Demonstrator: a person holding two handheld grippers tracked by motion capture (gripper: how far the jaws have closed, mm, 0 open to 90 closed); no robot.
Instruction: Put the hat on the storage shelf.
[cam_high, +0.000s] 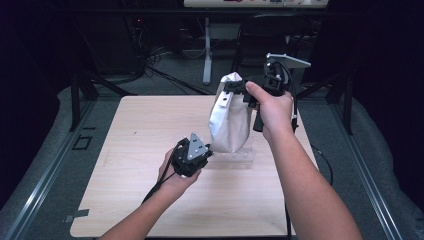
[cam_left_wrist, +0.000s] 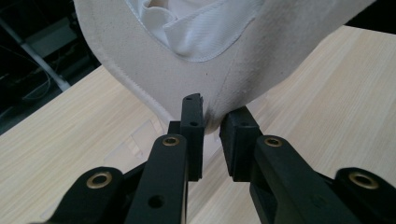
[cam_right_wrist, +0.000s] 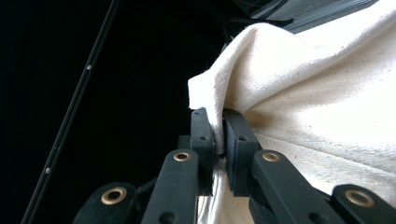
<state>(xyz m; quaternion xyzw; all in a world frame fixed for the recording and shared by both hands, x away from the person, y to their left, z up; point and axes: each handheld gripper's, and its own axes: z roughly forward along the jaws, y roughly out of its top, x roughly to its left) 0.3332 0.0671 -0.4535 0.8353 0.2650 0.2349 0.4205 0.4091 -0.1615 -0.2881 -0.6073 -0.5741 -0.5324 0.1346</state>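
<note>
A white cloth bag (cam_high: 229, 117) hangs in the air over the right half of the wooden table (cam_high: 140, 150). My right gripper (cam_high: 235, 89) is shut on a fold at the bag's top edge (cam_right_wrist: 243, 70), with cloth squeezed between its jaws (cam_right_wrist: 218, 135). Lower down, my left gripper (cam_high: 207, 150) is at the bag's bottom corner (cam_left_wrist: 210, 84). Its jaws stand close together, with the bag's lower edge pinched between their tips (cam_left_wrist: 212, 123). In the left gripper view the bag's open mouth shows a white lining (cam_left_wrist: 196, 28).
A small clear plastic stand (cam_high: 235, 159) lies on the table under the bag. Beyond the table's far edge are a black chair (cam_high: 270, 40), a white desk leg (cam_high: 207, 55) and cables on the floor. Metal rails run along both sides.
</note>
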